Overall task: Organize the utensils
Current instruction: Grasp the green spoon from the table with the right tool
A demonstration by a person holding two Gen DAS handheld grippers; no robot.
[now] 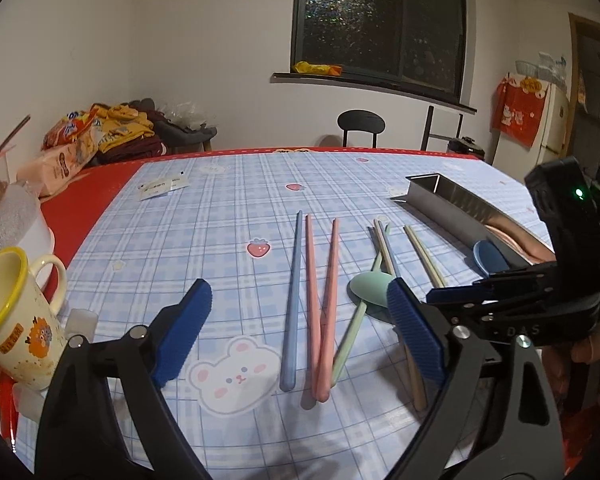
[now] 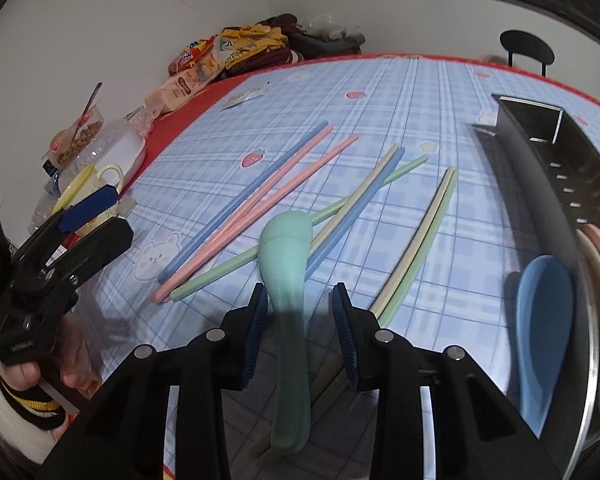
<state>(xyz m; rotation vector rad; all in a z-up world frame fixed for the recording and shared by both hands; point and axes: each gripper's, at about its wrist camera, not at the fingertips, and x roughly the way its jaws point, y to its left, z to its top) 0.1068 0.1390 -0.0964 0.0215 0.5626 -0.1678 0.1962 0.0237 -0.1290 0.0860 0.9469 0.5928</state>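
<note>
A mint green spoon (image 2: 286, 248) lies across several pastel chopsticks on the checked tablecloth. Its handle runs between the fingers of my right gripper (image 2: 300, 332); the left pad is at the handle and a gap shows on the right side, so the jaws stand open around it. My left gripper (image 1: 300, 332) is open wide above a blue chopstick (image 1: 292, 300) and two pink chopsticks (image 1: 319, 300), touching none. In the left wrist view, the right gripper (image 1: 443, 300) sits by the green spoon (image 1: 369, 288). A blue spoon (image 2: 539, 320) rests beside the metal tray (image 2: 571, 168).
A yellow-rimmed mug (image 1: 12, 312) and a white container (image 1: 16, 224) stand at the table's left edge. Snack bags (image 2: 188, 68) pile up at the far corner. A cream and green chopstick pair (image 2: 419, 240) lies near the tray. A black chair (image 1: 359, 124) stands beyond the table.
</note>
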